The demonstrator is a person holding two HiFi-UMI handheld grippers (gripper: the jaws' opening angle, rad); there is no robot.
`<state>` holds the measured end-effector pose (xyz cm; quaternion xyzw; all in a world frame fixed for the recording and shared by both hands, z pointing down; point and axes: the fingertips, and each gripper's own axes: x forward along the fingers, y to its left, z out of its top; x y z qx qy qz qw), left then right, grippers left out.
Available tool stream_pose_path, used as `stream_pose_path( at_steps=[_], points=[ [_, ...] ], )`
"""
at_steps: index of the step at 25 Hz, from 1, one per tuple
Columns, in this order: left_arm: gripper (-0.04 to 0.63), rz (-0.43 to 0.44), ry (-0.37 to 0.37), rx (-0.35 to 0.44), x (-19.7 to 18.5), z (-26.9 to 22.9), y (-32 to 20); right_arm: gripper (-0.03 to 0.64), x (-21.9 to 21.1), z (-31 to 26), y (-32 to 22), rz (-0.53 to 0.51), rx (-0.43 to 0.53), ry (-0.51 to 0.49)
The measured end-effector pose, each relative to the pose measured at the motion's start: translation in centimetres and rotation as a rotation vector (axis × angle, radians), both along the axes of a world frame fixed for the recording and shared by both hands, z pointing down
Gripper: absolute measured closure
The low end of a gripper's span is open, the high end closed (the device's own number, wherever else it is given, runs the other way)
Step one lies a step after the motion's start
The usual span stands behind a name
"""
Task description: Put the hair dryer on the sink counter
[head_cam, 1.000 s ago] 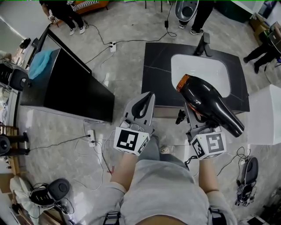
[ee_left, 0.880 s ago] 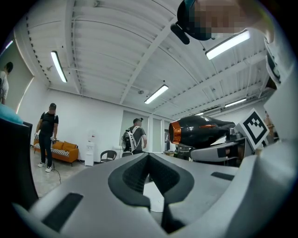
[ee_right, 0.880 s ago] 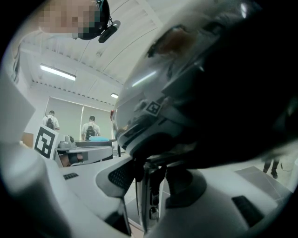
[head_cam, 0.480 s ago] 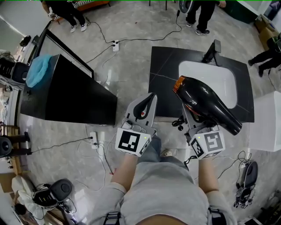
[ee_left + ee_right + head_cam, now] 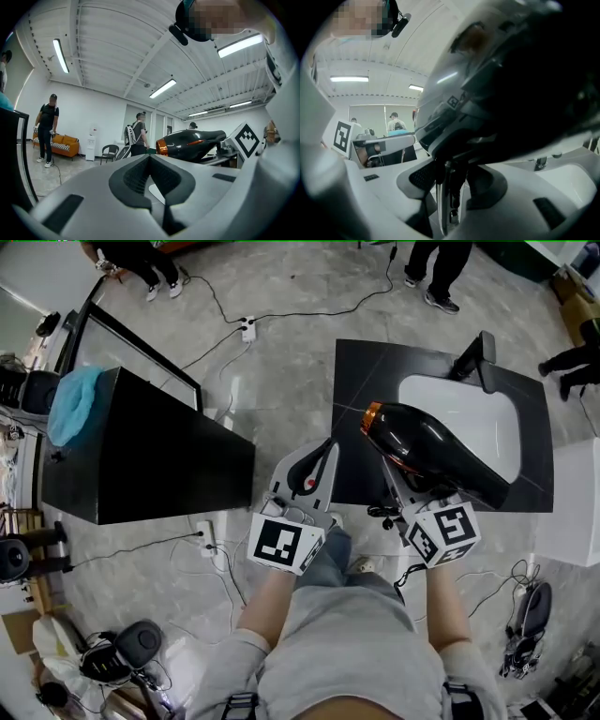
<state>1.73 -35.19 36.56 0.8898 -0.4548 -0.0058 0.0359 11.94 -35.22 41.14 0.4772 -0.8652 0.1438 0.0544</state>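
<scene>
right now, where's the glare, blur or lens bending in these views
Head view: sharp, evenly lit, edges bowed by the wide lens, a soft sheen on the hair dryer. Left gripper view: round dark vignette, ceiling lights blown out. Right gripper view: the hair dryer looms close, dark and out of focus.

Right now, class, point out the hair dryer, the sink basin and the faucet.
hair dryer (image 5: 422, 442), head view, glossy black body.
sink basin (image 5: 469, 409), head view, bare white floor.
faucet (image 5: 485, 348), head view, black spout.
</scene>
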Motion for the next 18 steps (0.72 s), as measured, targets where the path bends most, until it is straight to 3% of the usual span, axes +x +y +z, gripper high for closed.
stream_pose_path(
  at_steps=[18],
  points=[
    [0.583,0.015,0.002,-0.06,-2.3,2.9,-4.4,0.425,-3.2,8.7,-5.3,-0.117,-0.287,-0.103]
  ],
)
